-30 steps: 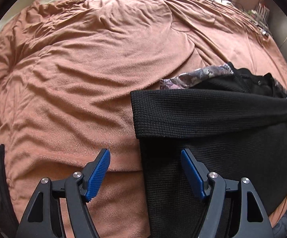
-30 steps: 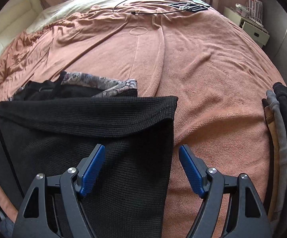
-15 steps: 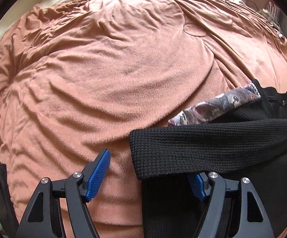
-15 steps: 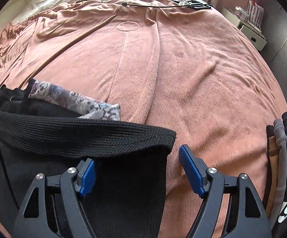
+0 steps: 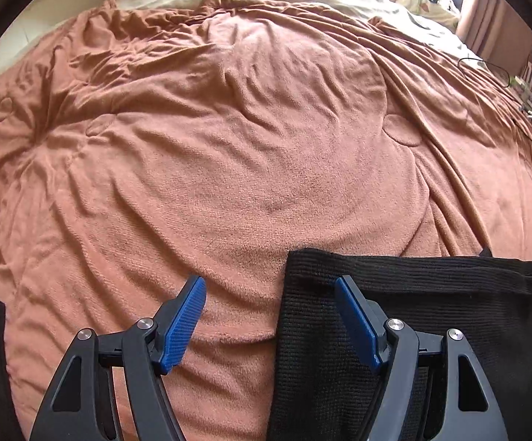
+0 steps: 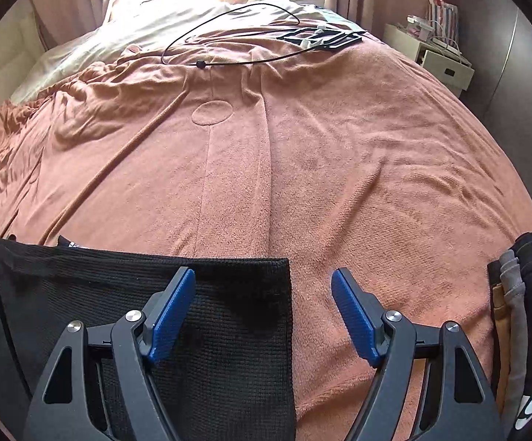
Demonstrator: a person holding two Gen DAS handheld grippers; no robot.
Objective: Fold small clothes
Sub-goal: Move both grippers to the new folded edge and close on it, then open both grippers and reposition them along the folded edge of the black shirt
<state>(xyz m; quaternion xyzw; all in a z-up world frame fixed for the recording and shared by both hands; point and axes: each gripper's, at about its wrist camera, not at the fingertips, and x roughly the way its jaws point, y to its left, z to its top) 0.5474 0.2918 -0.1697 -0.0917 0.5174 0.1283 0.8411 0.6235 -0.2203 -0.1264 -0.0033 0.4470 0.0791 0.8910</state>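
Both spread, gripping nothing: left gripper (image 5: 270, 321), right gripper (image 6: 263, 312) astride black knit garment (image 6: 225, 330) corners; could pinch brown blanket (image 6: 339, 183) too.

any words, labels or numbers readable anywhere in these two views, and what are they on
None can be read in full.
Stack of folded clothes at the right edge of the right wrist view: a white print on the black top piece, cut off by the frame, unreadable.
Striped bag on the bedside cabinet: too small to show any text.
Black knit garment, brown blanket, left gripper and right gripper: no text visible.
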